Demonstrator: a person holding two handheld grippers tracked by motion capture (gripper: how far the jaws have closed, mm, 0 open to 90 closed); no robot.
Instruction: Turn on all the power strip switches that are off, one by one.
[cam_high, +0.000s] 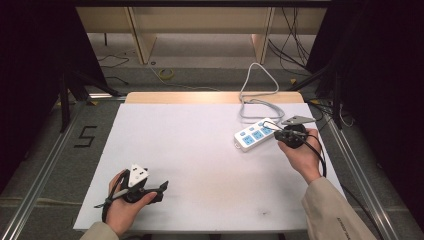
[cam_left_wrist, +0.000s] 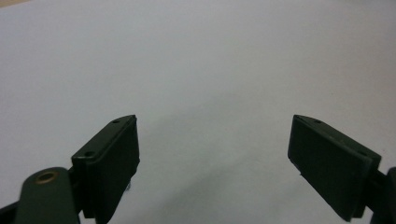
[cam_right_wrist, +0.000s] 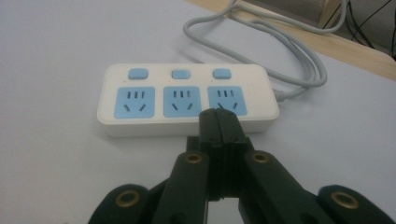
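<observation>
On the white bench (cam_high: 190, 150) we see the strip (cam_right_wrist: 187, 98) at the far right, its cord (cam_right_wrist: 289, 51) looped behind. Our right claw (cam_right_wrist: 218, 116) is pressed together, empty, just before the strip; a push may slide it. Our left claw (cam_left_wrist: 215, 154) rests wide apart, empty.

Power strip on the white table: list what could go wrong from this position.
1. The right gripper, jaws closed, sits right at the near edge of the power strip by one socket; a push could slide the light strip instead of pressing anything.
2. The grey cord trails off the table's far edge; it may tug or twist the strip if moved.
3. The left gripper rests open and far away, so it likely cannot steady the strip.
</observation>
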